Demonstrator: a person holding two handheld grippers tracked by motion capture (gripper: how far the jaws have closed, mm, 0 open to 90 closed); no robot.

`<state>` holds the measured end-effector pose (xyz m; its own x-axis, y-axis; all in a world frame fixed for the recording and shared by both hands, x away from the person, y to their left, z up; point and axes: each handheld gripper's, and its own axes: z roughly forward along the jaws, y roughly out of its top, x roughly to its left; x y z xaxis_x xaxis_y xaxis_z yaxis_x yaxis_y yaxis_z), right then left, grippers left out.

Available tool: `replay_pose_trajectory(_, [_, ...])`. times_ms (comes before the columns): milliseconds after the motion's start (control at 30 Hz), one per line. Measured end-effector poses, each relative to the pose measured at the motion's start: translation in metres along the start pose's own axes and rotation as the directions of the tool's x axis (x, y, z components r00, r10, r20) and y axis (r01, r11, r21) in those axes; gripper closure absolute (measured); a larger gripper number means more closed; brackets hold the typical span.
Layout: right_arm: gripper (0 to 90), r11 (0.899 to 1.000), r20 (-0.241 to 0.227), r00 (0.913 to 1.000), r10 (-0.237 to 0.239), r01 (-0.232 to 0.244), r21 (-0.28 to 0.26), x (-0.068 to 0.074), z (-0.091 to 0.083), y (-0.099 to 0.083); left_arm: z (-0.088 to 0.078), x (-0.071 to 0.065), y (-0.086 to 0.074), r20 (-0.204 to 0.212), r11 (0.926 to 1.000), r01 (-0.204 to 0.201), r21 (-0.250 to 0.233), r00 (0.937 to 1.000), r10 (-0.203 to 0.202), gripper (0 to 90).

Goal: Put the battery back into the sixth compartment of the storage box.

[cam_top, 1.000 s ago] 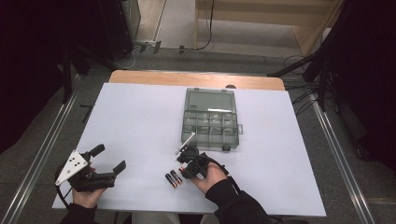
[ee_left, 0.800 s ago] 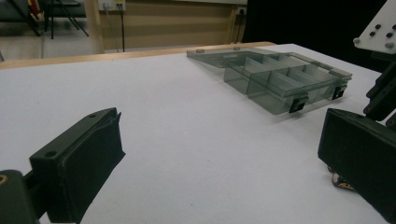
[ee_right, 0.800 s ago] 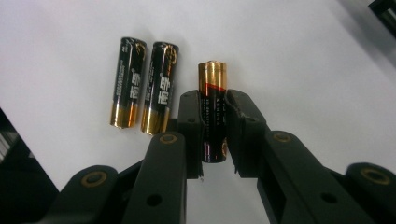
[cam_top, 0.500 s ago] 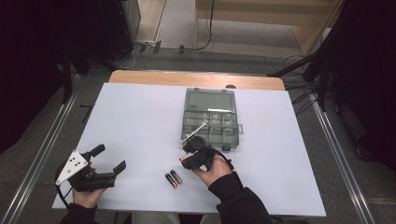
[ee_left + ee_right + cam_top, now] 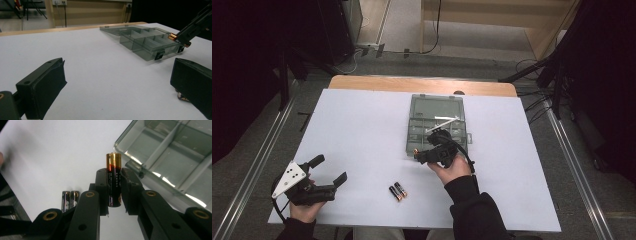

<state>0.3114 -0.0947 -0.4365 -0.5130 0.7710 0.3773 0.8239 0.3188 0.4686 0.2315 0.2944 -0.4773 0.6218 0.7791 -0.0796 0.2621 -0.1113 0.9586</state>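
Note:
A black-and-gold AA battery [image 5: 114, 182] stands upright between the jaws of my right gripper [image 5: 115, 173], which is shut on it, gold end up. From above, the right gripper [image 5: 421, 155] hovers at the near-left corner of the open grey organizer box [image 5: 409, 134], with the battery tip [image 5: 415, 151] pointing left. Two more batteries [image 5: 397, 191] lie side by side on the white table, nearer the person. My left gripper [image 5: 330, 169] rests at the near left, open with nothing between its jaws. In the left gripper view the held battery [image 5: 172, 37] hangs over the box's near edge [image 5: 142, 52].
The box [image 5: 130, 137] has several empty compartments with dividers, and its lid lies open behind it. A white strip [image 5: 443, 118] lies across the box. The white sheet [image 5: 362, 125] covers the table, with a wooden edge [image 5: 422, 85] at the far side.
The right gripper has risen from beside the two lying batteries and moved away from the person toward the box, carrying one battery. The left gripper has stayed put.

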Motion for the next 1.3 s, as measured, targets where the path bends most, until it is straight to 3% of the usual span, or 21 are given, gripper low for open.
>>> replay_pose_trajectory(233, [77.7,0.996,-0.012,0.9976,0.068,-0.068,-0.050,-0.011,-0.001,0.003,0.000,0.000,0.000,0.000,1.0000,0.002,0.002,1.0000,-0.002,0.0])
replay_pose_trajectory(333, [77.7,0.988,-0.012,0.9931,0.117,-0.118,-0.096,-0.017,0.000,0.004,0.000,0.000,0.000,0.001,1.0000,0.001,-0.001,1.0000,-0.001,0.0])
replay_pose_trajectory(367, [77.7,0.982,-0.020,0.9894,0.144,-0.145,-0.117,-0.019,0.000,0.005,0.000,0.000,0.000,0.001,1.0000,0.000,0.001,1.0000,0.000,0.0])
replay_pose_trajectory(400, [77.7,0.966,-0.040,0.9789,0.200,-0.204,-0.156,-0.024,0.002,0.005,0.000,0.000,0.000,0.002,1.0000,0.002,0.001,1.0000,-0.002,0.0])
replay_pose_trajectory(433, [77.7,0.966,-0.040,0.9789,0.200,-0.204,-0.156,-0.024,0.002,0.005,0.000,0.000,0.000,0.002,1.0000,0.003,0.000,1.0000,-0.003,0.0])
replay_pose_trajectory(500, [77.7,0.950,-0.068,0.9669,0.246,-0.254,-0.179,-0.029,0.004,0.008,0.000,0.000,0.000,0.003,1.0000,0.003,-0.002,1.0000,-0.003,0.0])
replay_pose_trajectory(600, [77.7,0.942,-0.083,0.9581,0.274,-0.285,-0.177,-0.034,0.007,0.010,0.000,0.001,0.000,0.004,1.0000,0.005,-0.003,1.0000,-0.005,0.0])
replay_pose_trajectory(667, [77.7,0.930,-0.070,0.9503,0.303,-0.311,-0.196,-0.037,0.008,0.010,0.000,0.001,0.000,0.004,1.0000,0.005,-0.004,1.0000,-0.005,0.0])
replay_pose_trajectory(700, [77.7,0.930,-0.070,0.9503,0.303,-0.311,-0.196,-0.037,0.008,0.010,0.000,0.001,0.000,0.004,1.0000,0.006,-0.004,1.0000,-0.006,0.0])
replay_pose_trajectory(733, [77.7,0.917,-0.064,0.9408,0.333,-0.339,-0.213,-0.042,0.007,0.010,0.000,0.001,0.000,0.005,1.0000,0.006,-0.006,1.0000,-0.006,0.0])
replay_pose_trajectory(767, [77.6,0.911,-0.068,0.9357,0.346,-0.352,-0.214,-0.045,0.007,0.009,0.000,0.001,0.000,0.004,1.0000,0.005,-0.004,1.0000,-0.005,0.0])
replay_pose_trajectory(800, [77.6,0.911,-0.068,0.9357,0.346,-0.352,-0.214,-0.045,0.007,0.009,0.000,0.001,0.000,0.004,1.0000,0.004,-0.003,1.0000,-0.004,0.0])
replay_pose_trajectory(933, [77.4,0.895,-0.080,0.9209,0.382,-0.390,-0.217,-0.050,0.008,0.009,0.000,0.001,0.000,0.005,1.0000,0.007,-0.004,1.0000,-0.007,0.0])
replay_pose_trajectory(967, [75.8,0.888,-0.082,0.9131,0.400,-0.408,-0.212,-0.051,0.009,0.009,0.000,0.001,0.000,0.006,0.9999,0.008,-0.006,0.9999,-0.008,0.0])
replay_pose_trajectory(1033, [57.8,0.864,-0.101,0.8907,0.443,-0.454,-0.218,-0.053,0.010,0.009,0.000,0.000,0.000,0.006,0.9999,0.012,-0.007,0.9999,-0.012,0.0])
replay_pose_trajectory(1067, [53.6,0.858,-0.103,0.8868,0.450,-0.462,-0.224,-0.053,0.009,0.009,-0.001,0.001,0.000,0.005,0.9999,0.012,-0.007,0.9999,-0.012,0.0])
replay_pose_trajectory(1167, [40.0,0.859,-0.099,0.8941,0.437,-0.447,-0.249,-0.051,0.005,0.008,-0.001,0.001,0.000,0.005,0.9999,0.014,-0.006,0.9999,-0.014,0.0])
replay_pose_trajectory(1200, [30.3,0.872,-0.112,0.9088,0.402,-0.417,-0.257,-0.048,0.001,0.006,-0.001,0.001,0.000,0.005,0.9999,0.015,-0.007,0.9999,-0.015,0.0])
replay_pose_trajectory(1267, [14.7,0.887,-0.128,0.9250,0.358,-0.379,-0.262,-0.045,-0.003,0.004,-0.001,0.001,0.000,0.006,0.9999,0.013,-0.006,0.9999,-0.013,0.0])
replay_pose_trajectory(1300, [14.7,0.887,-0.128,0.9250,0.358,-0.379,-0.262,-0.045,-0.003,0.004,-0.001,0.001,0.000,0.007,0.9999,0.010,-0.007,0.9999,-0.010,0.0])
